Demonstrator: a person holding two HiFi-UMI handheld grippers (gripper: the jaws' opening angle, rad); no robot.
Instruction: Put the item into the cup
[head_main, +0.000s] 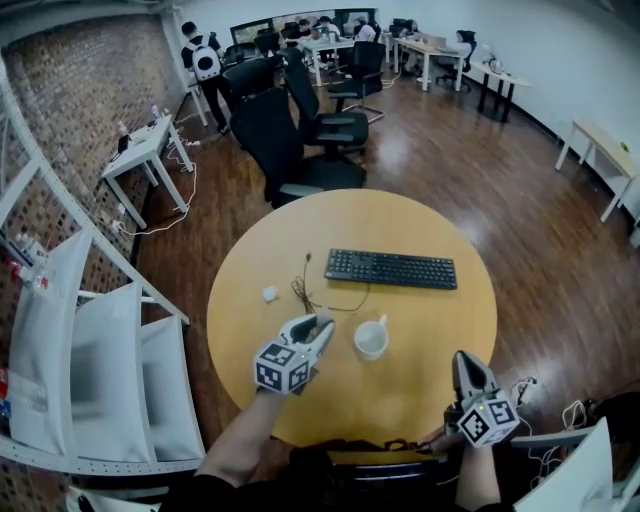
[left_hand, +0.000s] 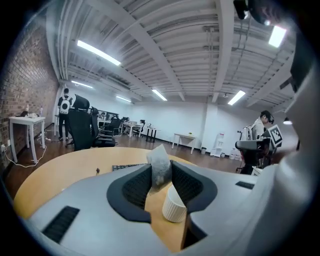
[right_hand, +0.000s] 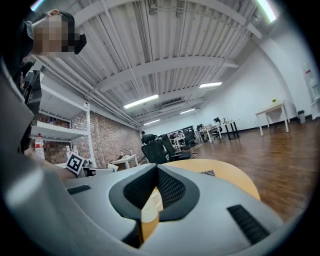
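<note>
Nearest the body, the right gripper (head_main: 464, 360) sits at the table (head_main: 430, 340) edge with jaws closed on nothing, probably parked clear of the work. Just beyond, the left gripper (head_main: 322, 322) clamps one pale packet (left_hand: 160, 162) between its pads, just beside the single white cup (head_main: 371, 338), apparently lined up for the drop. Farther out lie one white scrap (head_main: 269, 294), one thin cable (head_main: 305, 292) and one keyboard (head_main: 390, 268).

Illumination is bright and even, supplied by ceiling strip lights (left_hand: 98, 52) (overexposed in both gripper views). The wooden floor (head_main: 480, 180) carries soft glare. All views show fisheye curvature and dark corners. The item (left_hand: 160, 167), close to the lens, is blurred.
</note>
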